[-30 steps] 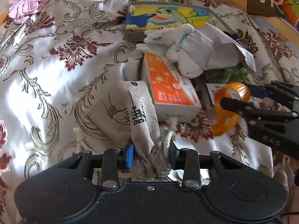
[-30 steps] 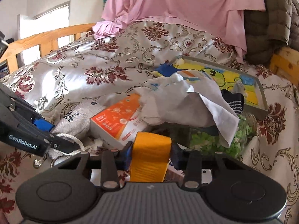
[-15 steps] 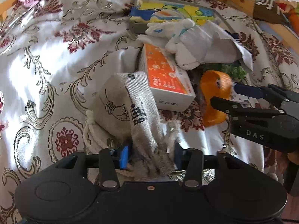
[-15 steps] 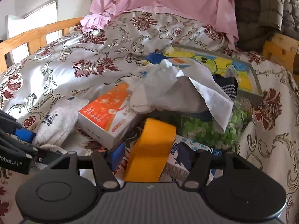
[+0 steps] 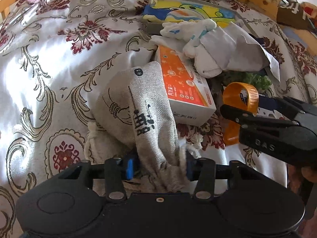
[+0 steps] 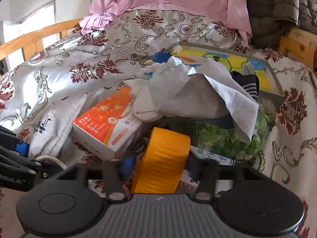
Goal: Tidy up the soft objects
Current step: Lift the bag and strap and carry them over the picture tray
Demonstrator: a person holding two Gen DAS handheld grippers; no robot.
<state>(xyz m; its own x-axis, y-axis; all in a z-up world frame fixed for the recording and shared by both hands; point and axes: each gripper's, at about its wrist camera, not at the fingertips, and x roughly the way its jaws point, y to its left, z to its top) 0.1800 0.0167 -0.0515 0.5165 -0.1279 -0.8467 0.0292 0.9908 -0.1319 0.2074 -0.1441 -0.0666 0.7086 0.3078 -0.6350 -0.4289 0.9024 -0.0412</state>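
Left wrist view: we're over a shiny white satin bedspread [image 5: 59, 63] with maroon flowers and grey-gold scrolls, covering most of the frame. Right wrist view adds a pink draped cloth [image 6: 178, 2] at the head end and a wooden bed rail [image 6: 33, 39] on the left.

Next down: a shallow grey tray holding a yellow-and-blue cartoon cloth [image 5: 190, 13], far side of the pile. In front of it a crumpled white-grey sheet and small white socks with blue print [image 5: 218, 47], draped over an orange-and-white cardboard box [image 5: 184, 87]. Under the sheet's right end, a clear bag of green bits [image 6: 227, 140].

The beige drawstring linen pouch with black print [image 5: 142, 115] lies against the box's left side, neck end toward us. Our left gripper [image 5: 158, 168] has just been closing; the blue pads sit against both sides of the bunched neck, so we read it as clamped on the pouch. White cord [image 5: 192, 148] trails out beside the right pad.

Our right gripper [image 6: 158, 168] has also just been closing, with the orange ribbed loop band [image 6: 164, 158] standing on edge between its fingers, just right of the box. We can't tell if the pads actually press on the band; the fingertips are blurred in the right wrist view.
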